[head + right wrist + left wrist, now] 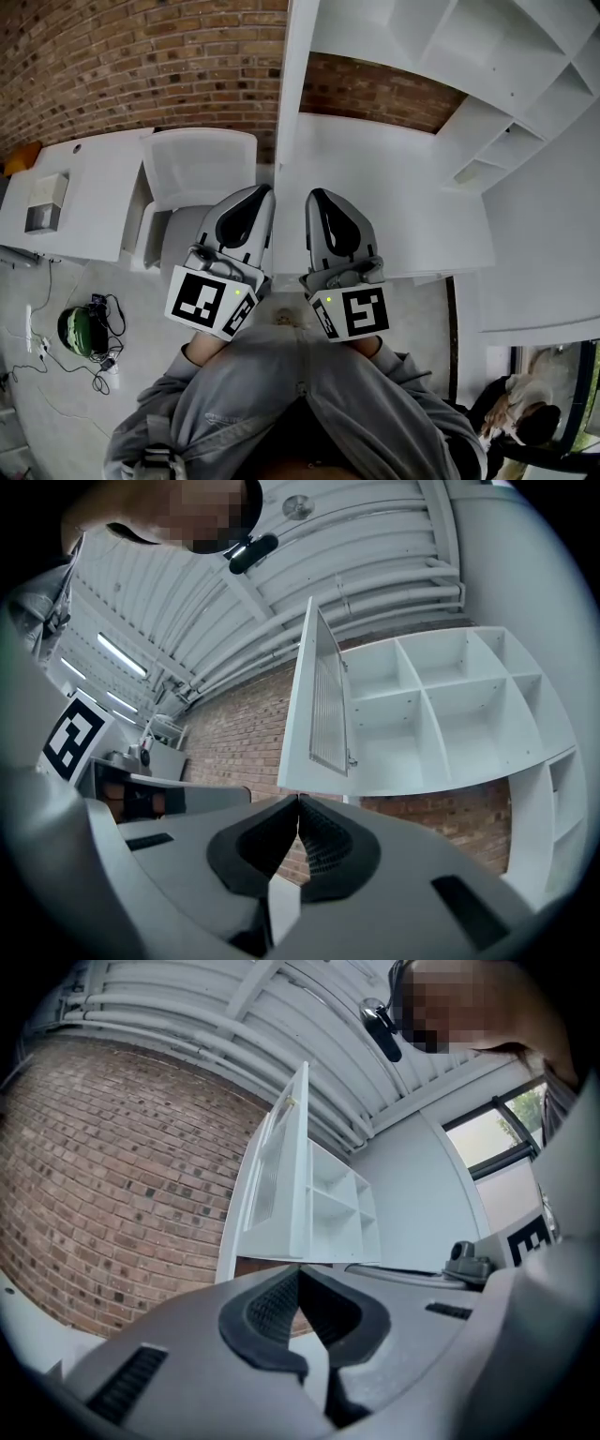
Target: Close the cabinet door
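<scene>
The white cabinet door (296, 84) stands open, seen edge-on, swung out from the wall cabinet (487, 56) with its bare shelves. My left gripper (265, 190) and right gripper (314, 194) sit side by side just below the door's lower edge, one on each side of it, both shut and holding nothing. In the left gripper view the door (298, 1166) rises right above the left gripper (299, 1269). In the right gripper view the door's slatted inner face (319, 700) and the cabinet shelves (441, 714) sit above the right gripper (299, 799).
A white desk (375, 187) lies under the cabinet against the brick wall (141, 56). A white chair (199, 173) stands left of the door, another desk (75, 197) further left. A green helmet (75, 330) and cables lie on the floor. A person sits at the lower right (525, 412).
</scene>
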A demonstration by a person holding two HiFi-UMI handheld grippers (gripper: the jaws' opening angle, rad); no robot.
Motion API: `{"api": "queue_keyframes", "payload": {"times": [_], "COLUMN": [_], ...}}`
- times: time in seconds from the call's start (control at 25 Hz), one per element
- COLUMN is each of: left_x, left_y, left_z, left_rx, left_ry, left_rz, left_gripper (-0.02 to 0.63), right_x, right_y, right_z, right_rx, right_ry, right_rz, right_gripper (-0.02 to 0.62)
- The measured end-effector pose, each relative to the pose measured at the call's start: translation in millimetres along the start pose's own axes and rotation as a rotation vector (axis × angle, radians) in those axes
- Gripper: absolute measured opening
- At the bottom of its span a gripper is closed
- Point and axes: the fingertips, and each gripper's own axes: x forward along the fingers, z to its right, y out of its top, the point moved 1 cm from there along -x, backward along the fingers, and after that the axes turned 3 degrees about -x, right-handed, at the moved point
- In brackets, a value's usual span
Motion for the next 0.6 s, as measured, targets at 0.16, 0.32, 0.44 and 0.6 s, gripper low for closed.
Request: {"api": "queue_keyframes", "payload": {"times": [0.16, 0.32, 0.44, 0.6], "left_x": [7, 9, 9, 10], "left_y": [-3, -4, -1, 2], "left_z": [-2, -3, -5, -5], "left_rx": [0.003, 0.004, 0.012, 0.017], "left_ry": [0.031, 0.044, 0.038, 0.012], "left_rz": [0.005, 0.003, 0.005, -0.003], "left_gripper": [0.005, 0.005, 0.005, 0.005], "right_x": [9, 11, 13, 14], "right_y": [-4, -4, -4, -1], "right_z": [5, 8, 5, 2], "right_rx": [0.004, 0.009, 0.011, 0.011], "right_ry": [0.043, 0.057, 0.056, 0.043], "right_rz": [0.007, 0.010, 0.014, 0.016], "right_gripper": [0.027, 0.027, 0.026, 0.027]}}
